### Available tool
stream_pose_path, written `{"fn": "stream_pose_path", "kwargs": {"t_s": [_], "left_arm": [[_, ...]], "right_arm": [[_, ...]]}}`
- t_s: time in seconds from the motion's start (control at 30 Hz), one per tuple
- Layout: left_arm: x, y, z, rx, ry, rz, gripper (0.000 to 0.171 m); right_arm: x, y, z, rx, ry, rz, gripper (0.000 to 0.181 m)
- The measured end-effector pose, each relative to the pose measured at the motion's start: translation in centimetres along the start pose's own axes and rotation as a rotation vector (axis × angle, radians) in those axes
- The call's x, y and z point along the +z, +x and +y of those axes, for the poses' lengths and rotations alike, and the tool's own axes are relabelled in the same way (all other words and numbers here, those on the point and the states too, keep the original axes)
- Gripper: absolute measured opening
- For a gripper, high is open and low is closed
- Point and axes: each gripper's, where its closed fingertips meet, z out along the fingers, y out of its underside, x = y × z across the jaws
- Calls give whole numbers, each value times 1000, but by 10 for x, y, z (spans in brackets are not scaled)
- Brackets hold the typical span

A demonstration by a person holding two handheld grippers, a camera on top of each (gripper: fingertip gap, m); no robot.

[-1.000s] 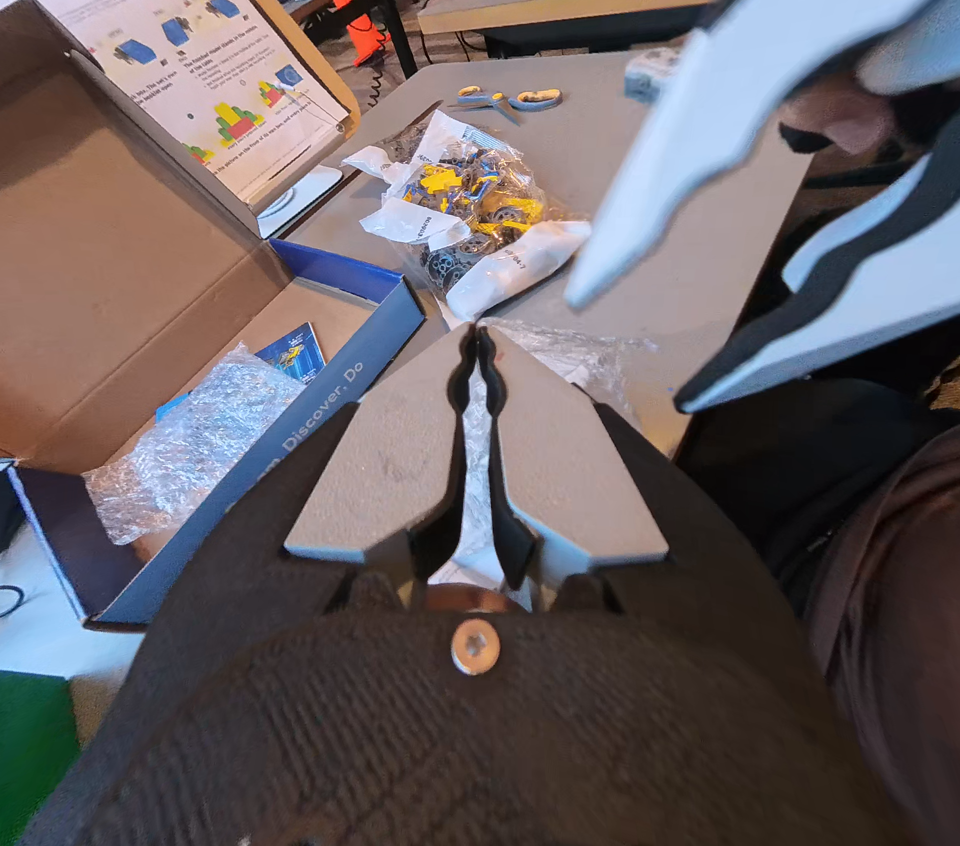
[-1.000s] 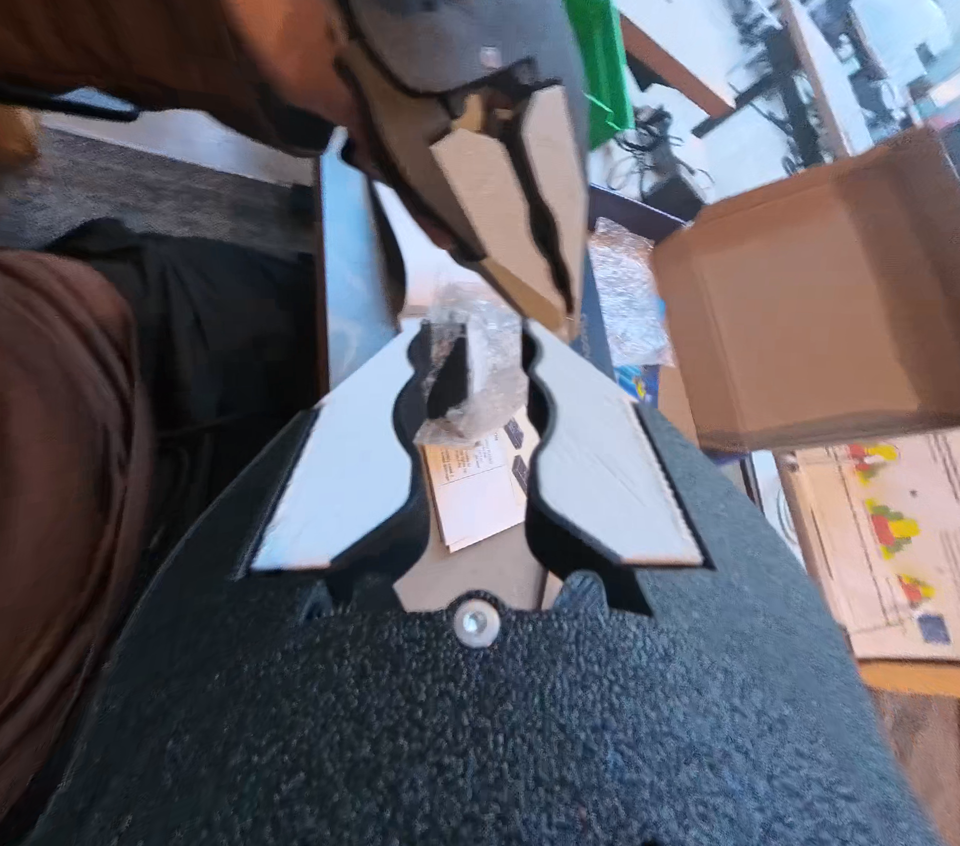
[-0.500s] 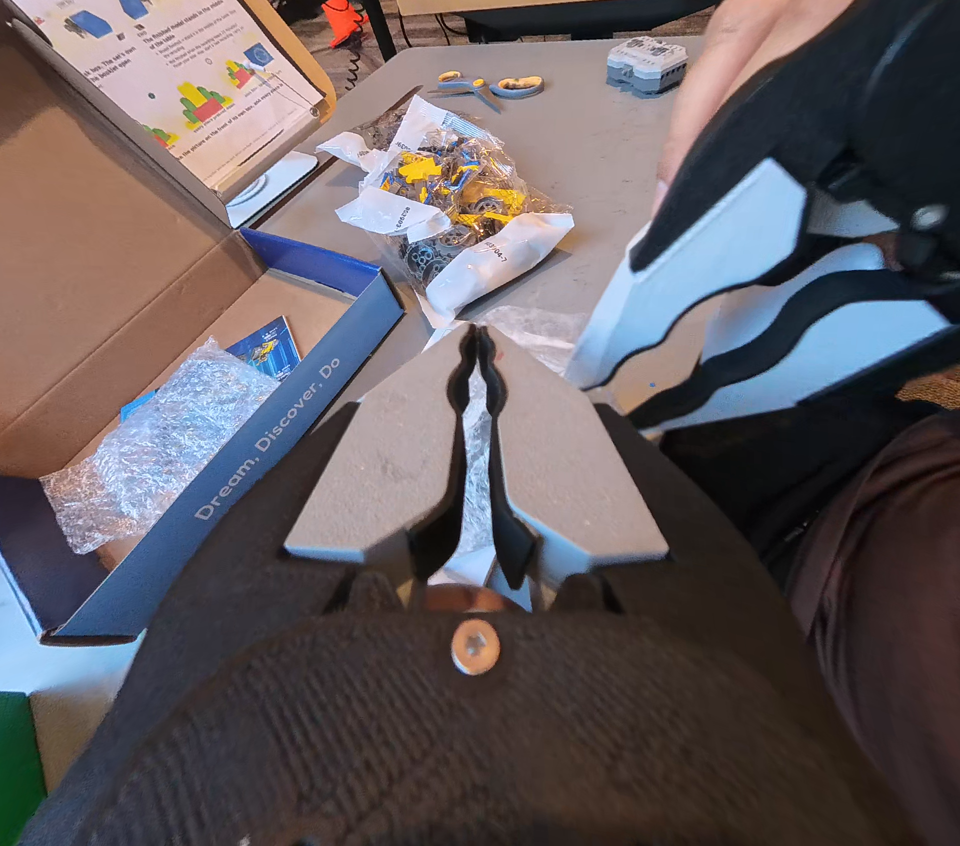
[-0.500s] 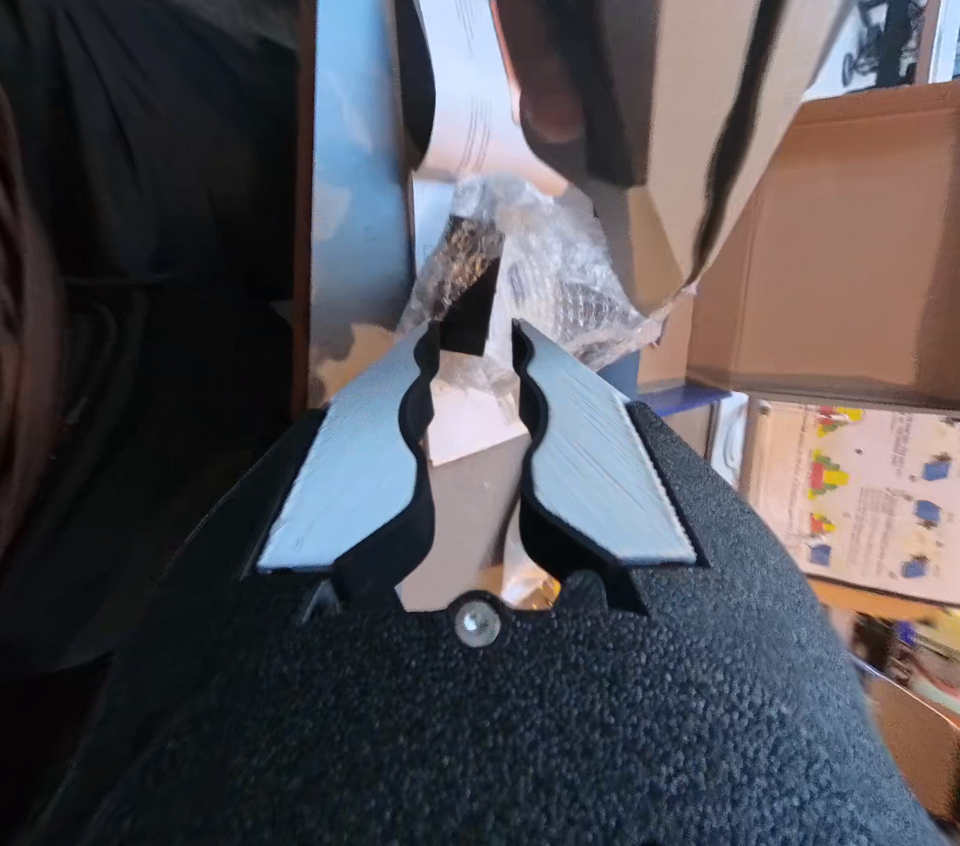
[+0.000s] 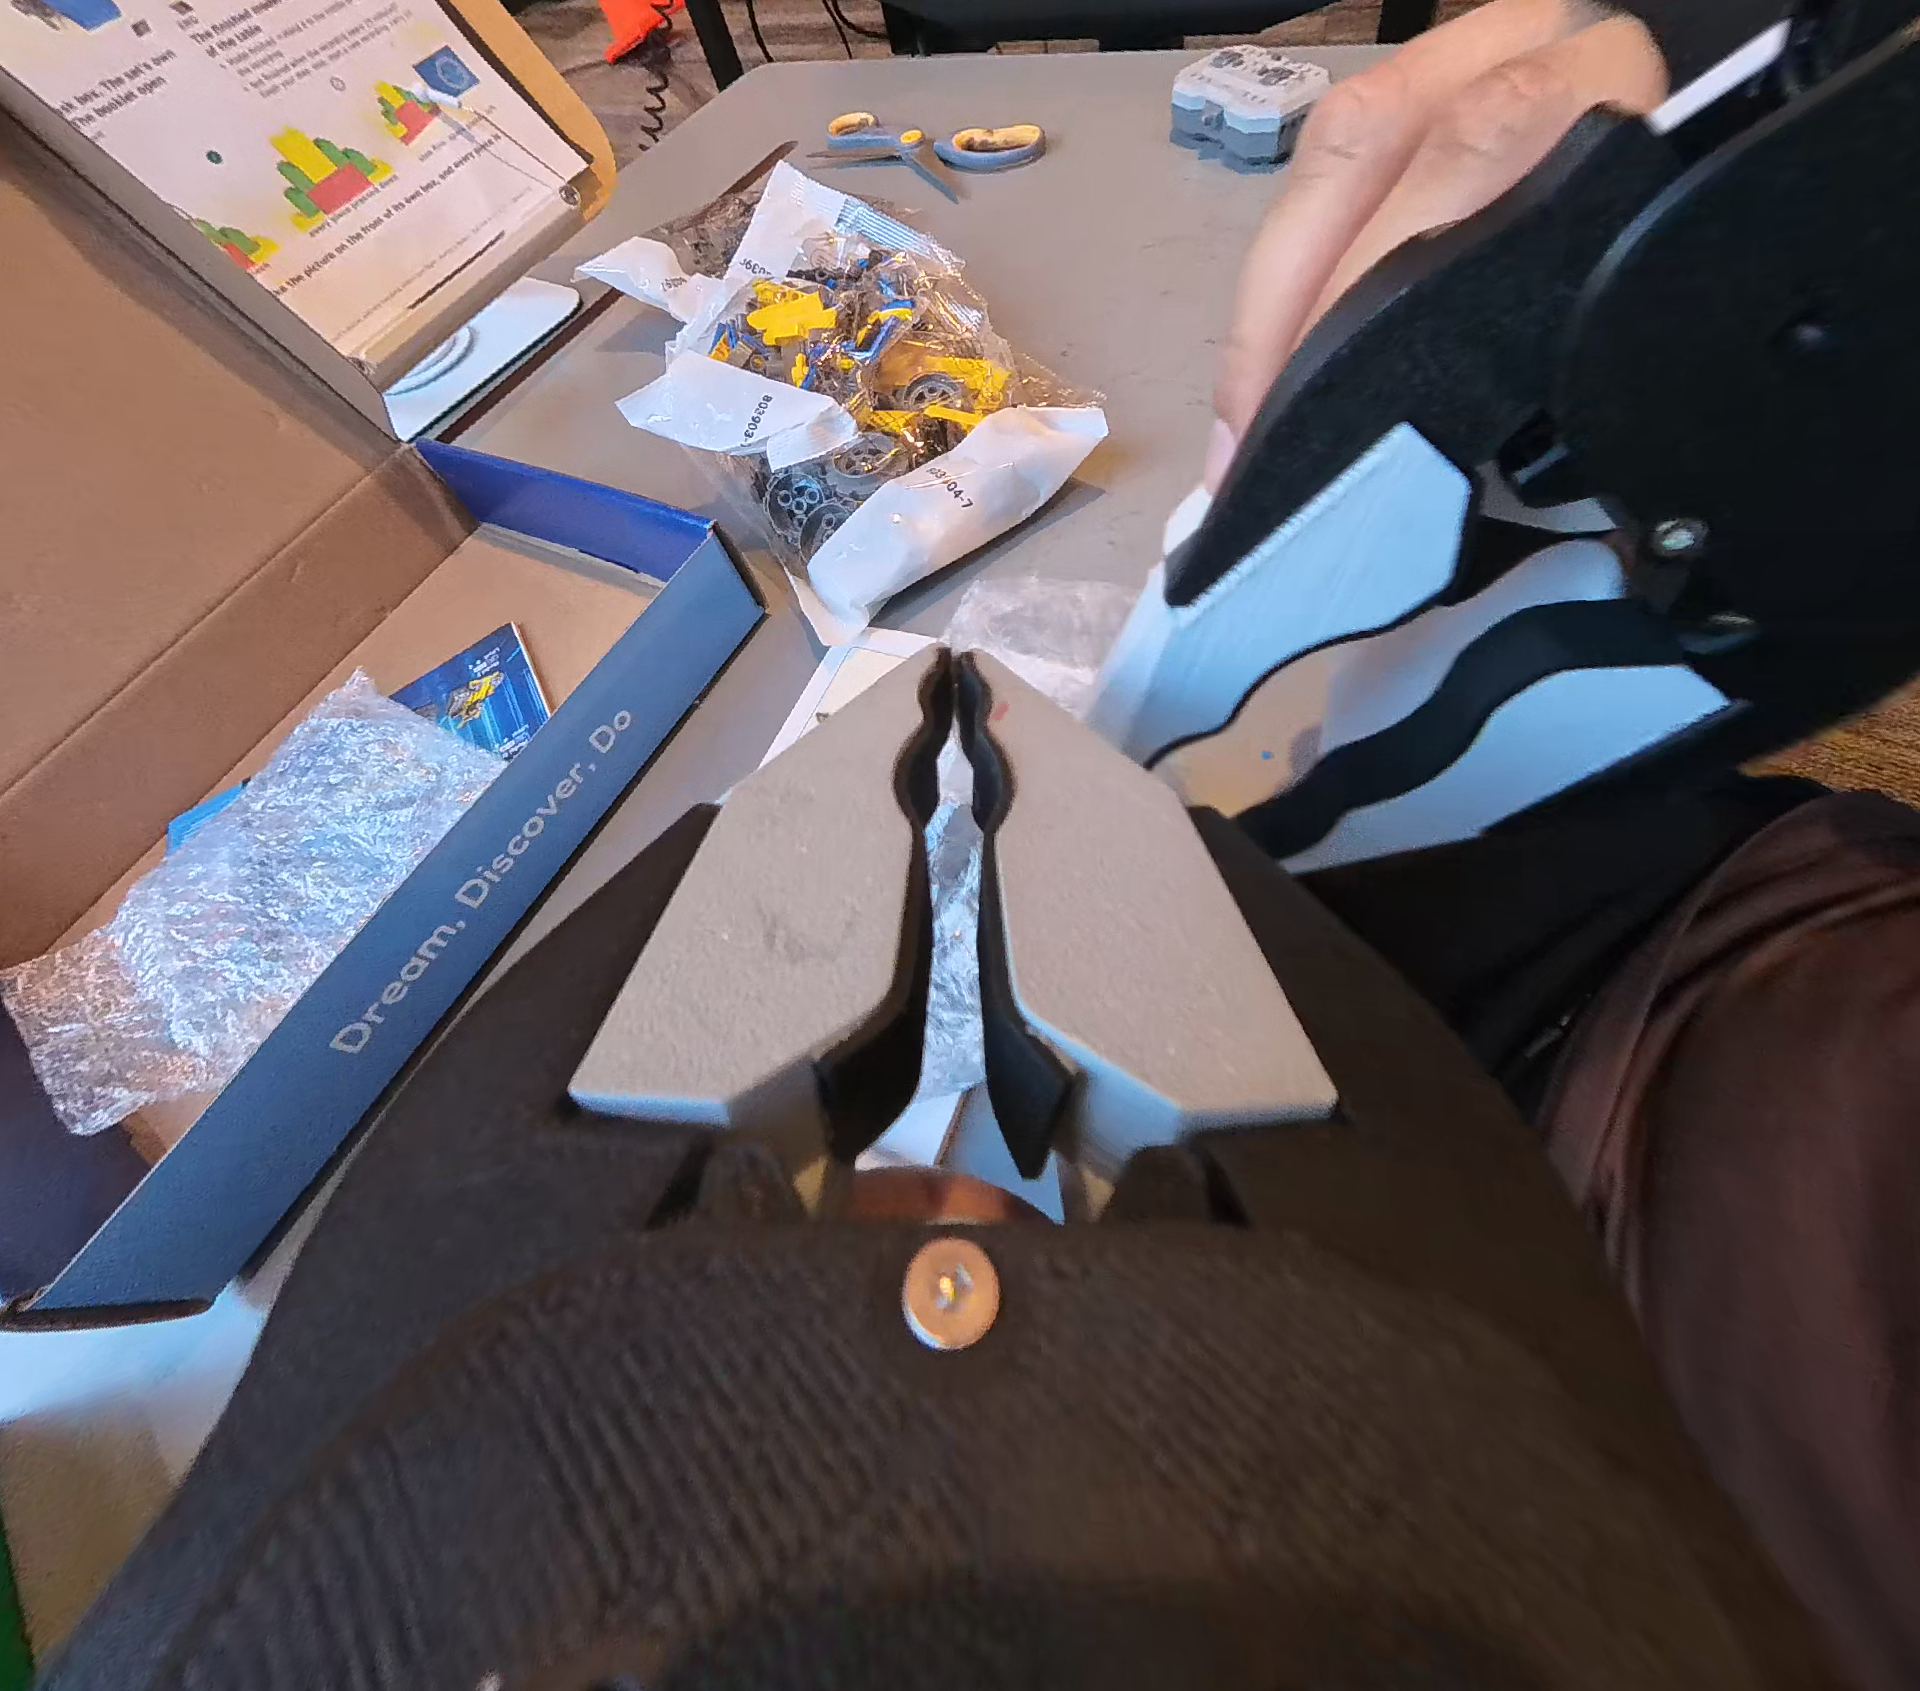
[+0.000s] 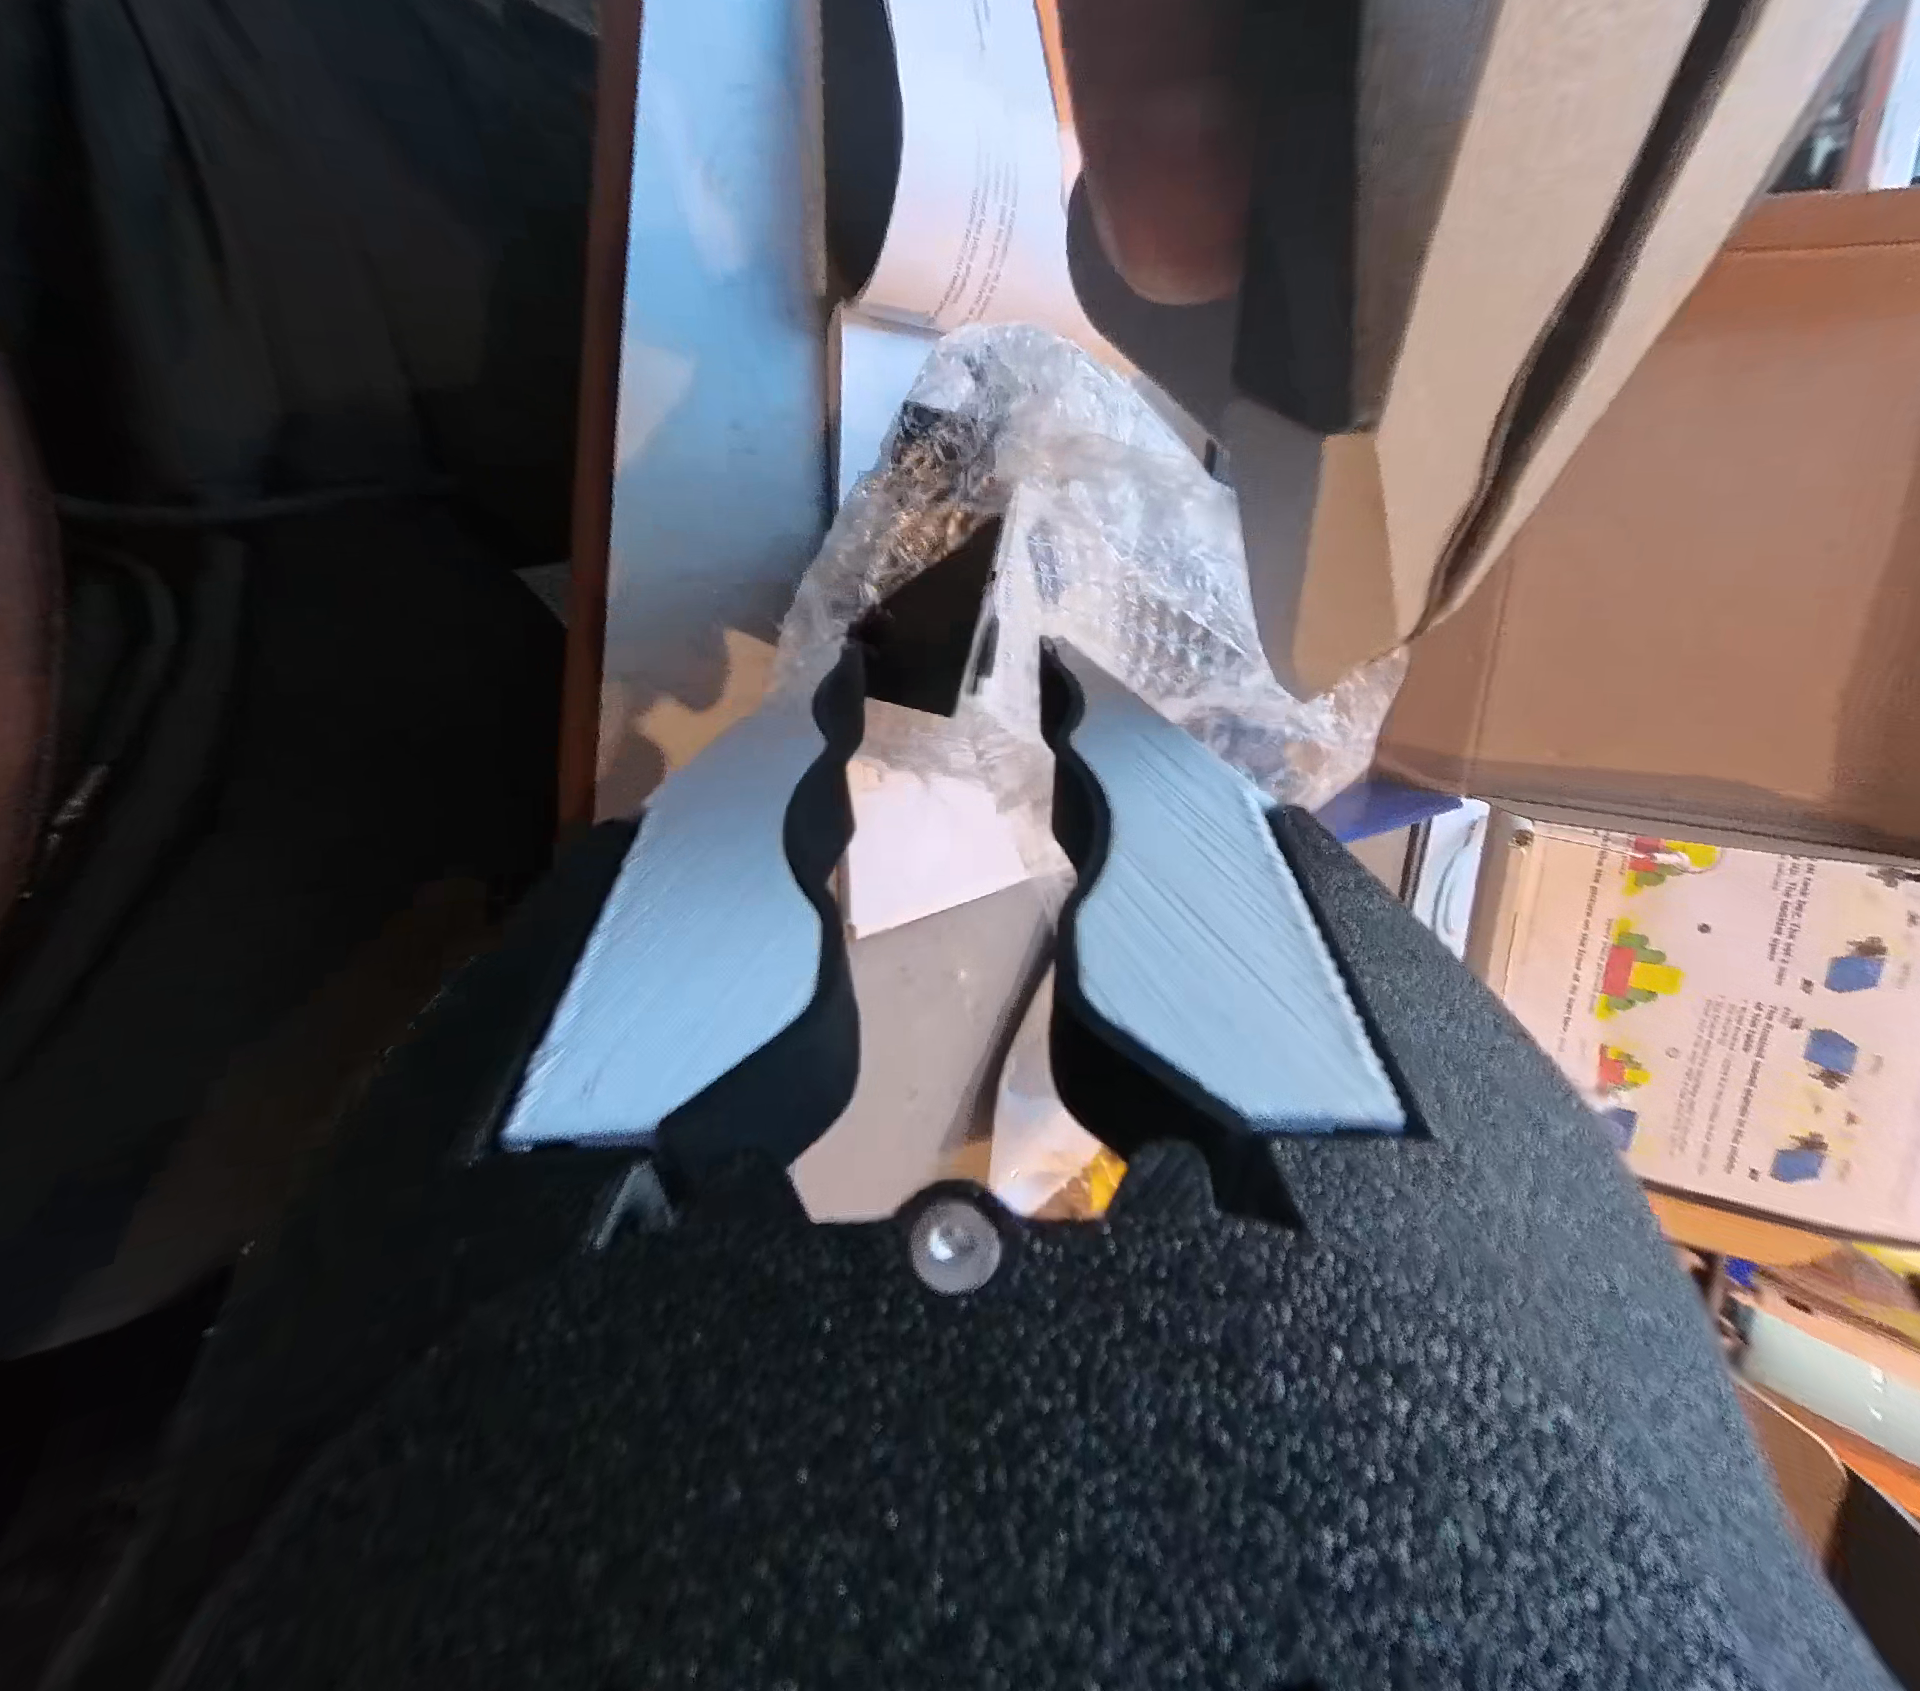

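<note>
Left wrist view, left to right. Far left: open cardboard box (image 5: 208, 550) with a blue front wall; a wad of bubble wrap (image 5: 239, 893) and a small blue booklet (image 5: 473, 691) lie inside it. A printed instruction sheet (image 5: 270, 52) leans at upper left. Centre of the desk (image 5: 1101, 259): clear bag of yellow, blue and grey building parts (image 5: 862, 415); scissors (image 5: 925, 143) behind it, a grey block (image 5: 1247, 101) further right.

Your left gripper (image 5: 956, 680): fingers pressed together, clamped on a thin fold of the clear bubble-wrapped packet (image 5: 951, 945), which shows through the slot between them and spills out past the tips at frame centre. At the right edge, your right gripper (image 5: 1132, 742) sits close beside it, tips near the same film.

Right wrist view. Your right gripper (image 6: 948, 659): fingers apart, holding nothing, tips at the near edge of the packet (image 6: 1091, 540). A dark rigid piece (image 6: 925, 602) sits inside the wrap, just beyond the left fingertip. The left gripper (image 6: 1340, 665) pinches the wrap from upper right.

Handling, as judgement: the film is soft, light and slippery and will stretch or slide rather than carry load. The dark piece looks stiff; its weight cannot be told. The firm hold is across that piece, through the wrap, not on loose film.
</note>
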Motion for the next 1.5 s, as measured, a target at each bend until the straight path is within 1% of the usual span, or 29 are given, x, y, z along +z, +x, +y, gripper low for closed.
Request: {"fn": "stream_pose_path", "kwargs": {"t_s": [0.07,0.17,0.23,0.3,0.4,0.53,0.63,0.73,0.77,0.87,0.93,0.97,1.0,1.07,1.13,1.2,1.27,1.33,1.37,1.43,1.5], "left_arm": [[0,2,0,3,-3,6,0],[1,3,1,4,-7,6,0],[4,3,3,-2,-13,11,0],[5,3,3,-7,-13,14,0],[5,7,2,-6,-10,28,0],[4,7,1,-16,-8,33,0],[2,2,1,-25,3,23,0],[-3,-4,0,1,9,-2,0],[-5,-4,0,24,3,-1,6],[-18,-12,0,56,2,-15,41],[-29,-24,2,-7,0,-24,53],[-35,-28,4,-43,-6,-7,64],[-39,-30,10,-62,-22,14,75],[-43,-32,29,-43,-83,44,87],[-32,-36,51,8,-144,36,88],[-10,-30,73,33,-214,69,87],[15,-21,91,82,-258,92,80],[35,-20,108,153,-292,59,71],[42,-21,112,195,-295,34,69],[49,-23,114,240,-297,-3,71],[51,-24,104,246,-255,-28,80]], "right_arm": [[3,0,6,-17,-26,4,34],[4,-6,6,-36,-17,-25,37],[6,-10,5,-49,-11,-36,36],[10,-9,10,-51,-33,-32,38],[18,-5,17,-64,-56,-4,37],[26,-2,18,-104,-63,33,29],[24,7,19,-128,-69,91,26],[14,15,18,-95,-18,104,25],[9,18,16,-73,4,103,25],[-5,29,15,-12,55,109,25],[-13,33,16,31,88,99,25],[-17,35,17,53,108,92,25],[-21,37,18,76,130,86,25],[-27,41,18,123,179,67,25],[-32,43,18,157,220,49,25],[-33,45,19,167,233,46,24],[-33,45,19,156,225,55,24],[-33,43,18,140,221,54,24],[-34,42,17,135,226,53,24],[-39,43,13,136,250,52,24],[-47,44,8,144,289,48,24]]}}
